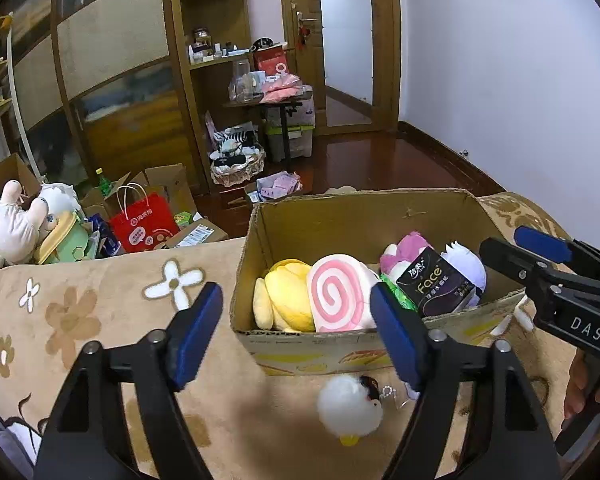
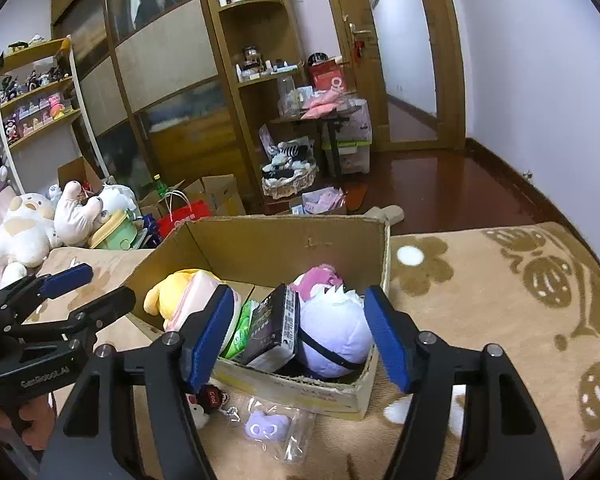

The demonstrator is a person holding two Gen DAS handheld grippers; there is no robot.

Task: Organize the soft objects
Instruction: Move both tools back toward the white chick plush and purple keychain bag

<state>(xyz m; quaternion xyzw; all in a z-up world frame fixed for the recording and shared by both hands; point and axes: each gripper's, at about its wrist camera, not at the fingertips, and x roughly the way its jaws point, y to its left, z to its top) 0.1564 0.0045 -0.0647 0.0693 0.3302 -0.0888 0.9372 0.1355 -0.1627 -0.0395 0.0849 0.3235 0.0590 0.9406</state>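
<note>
A cardboard box (image 1: 380, 216) stands on a beige flowered blanket (image 1: 100, 300). It holds a yellow plush (image 1: 288, 292), a pink swirl roll cushion (image 1: 336, 296), a black tissue pack (image 1: 436, 280), a lilac plush (image 2: 332, 332) and a pink plush (image 1: 404, 248). A small white fluffy keychain toy (image 1: 348, 408) lies on the blanket in front of the box. A clear bag with a lilac charm (image 2: 268, 426) lies beside it. My left gripper (image 1: 296, 332) is open and empty above the white toy. My right gripper (image 2: 300, 336) is open and empty over the box's near right corner.
Big white plush toys (image 2: 24, 228), a green tub (image 2: 116, 232), a red paper bag (image 1: 144, 228) and open cartons lie beyond the bed on the left. A wooden wardrobe, shelves, a basket (image 1: 238, 168) and a small loaded table (image 1: 272, 104) stand behind. A doorway is at the back right.
</note>
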